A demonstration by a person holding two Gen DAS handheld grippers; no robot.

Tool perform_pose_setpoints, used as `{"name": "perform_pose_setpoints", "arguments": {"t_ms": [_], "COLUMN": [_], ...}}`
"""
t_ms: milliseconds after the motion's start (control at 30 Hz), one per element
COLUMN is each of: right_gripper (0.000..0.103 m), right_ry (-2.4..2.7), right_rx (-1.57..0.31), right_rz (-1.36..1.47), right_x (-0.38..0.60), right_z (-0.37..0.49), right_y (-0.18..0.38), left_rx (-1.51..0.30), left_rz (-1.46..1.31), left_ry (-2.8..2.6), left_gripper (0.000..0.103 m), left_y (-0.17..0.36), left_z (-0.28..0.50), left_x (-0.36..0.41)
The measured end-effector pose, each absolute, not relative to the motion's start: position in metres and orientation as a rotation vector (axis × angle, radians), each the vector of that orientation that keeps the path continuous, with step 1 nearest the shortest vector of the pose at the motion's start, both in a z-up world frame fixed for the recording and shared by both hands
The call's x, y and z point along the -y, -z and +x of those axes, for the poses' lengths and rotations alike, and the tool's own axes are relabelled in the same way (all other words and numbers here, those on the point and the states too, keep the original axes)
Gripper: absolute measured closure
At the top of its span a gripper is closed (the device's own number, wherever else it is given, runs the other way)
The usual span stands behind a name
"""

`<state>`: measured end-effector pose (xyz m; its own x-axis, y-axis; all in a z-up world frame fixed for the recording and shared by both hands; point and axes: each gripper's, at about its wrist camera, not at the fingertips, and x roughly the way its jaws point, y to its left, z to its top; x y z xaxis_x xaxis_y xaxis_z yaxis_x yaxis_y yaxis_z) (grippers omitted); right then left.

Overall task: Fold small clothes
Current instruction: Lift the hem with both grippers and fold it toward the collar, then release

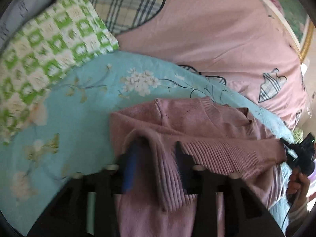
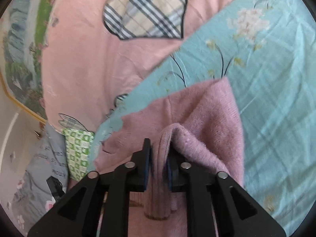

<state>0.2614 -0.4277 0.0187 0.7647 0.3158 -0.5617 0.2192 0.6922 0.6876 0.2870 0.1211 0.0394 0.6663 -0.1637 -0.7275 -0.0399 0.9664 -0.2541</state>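
Note:
A fluffy pink knit sweater (image 1: 197, 118) lies folded over on a teal floral sheet (image 1: 79, 118). In the left wrist view its ribbed hem (image 1: 227, 154) drapes across my left gripper (image 1: 157, 143). The jaws stand apart, with the ribbed cloth hanging loosely between them and the left finger tucked under a fold. In the right wrist view a rounded fold of the sweater (image 2: 207, 108) stands between the jaws of my right gripper (image 2: 159, 144), which are slightly parted and barely brush it. The right gripper (image 1: 296, 150) and the hand (image 1: 296, 181) holding it also show at the far end of the hem.
A pink quilt (image 1: 217, 39) with plaid heart patches lies beyond the teal sheet. A green-and-white checked pillow (image 1: 49, 45) sits at the left, with grey printed cloth (image 2: 39, 167) beside it. A gold-framed picture (image 1: 304, 45) borders the bed at the far right.

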Motion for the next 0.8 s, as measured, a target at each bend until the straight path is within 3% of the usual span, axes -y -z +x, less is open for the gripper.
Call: {"name": "perform_pose_setpoints", "arguments": {"t_ms": [33, 200, 367, 533, 700, 800], "right_gripper": [0.069, 0.068, 0.070, 0.070, 0.073, 0.071], "right_ry": [-0.050, -0.225, -0.378, -0.290, -0.001, 0.104], "right_rx": [-0.685, -0.646, -0.893, -1.089, -0.954, -0.838], "right_rz": [0.802, 0.649, 0.348, 0.274, 0.374, 0.452], "right_x": [0.428, 0.386, 0.306, 0.309, 0.371, 0.398], "right_z": [0.251, 0.217, 0.232, 0.293, 0.342, 0.343], "right_y": [-0.029, -0.061, -0.047, -0.008, -0.014, -0.020], "left_rx": [-0.827, -0.848, -0.953, -1.087, -0.989, -0.931], "left_rz": [-0.250, -0.193, -0.059, 0.055, -0.007, -0.164], "left_ry": [0.095, 0.344, 0.462, 0.418, 0.184, 0.054], "left_gripper": [0.056, 0.056, 0.056, 0.056, 0.061, 0.056], "left_y": [-0.046, -0.056, -0.030, -0.003, -0.014, -0.022], "left_z": [0.274, 0.226, 0.239, 0.304, 0.370, 0.392], "left_x": [-0.118, -0.073, -0.009, 0.016, -0.017, -0.052]}}
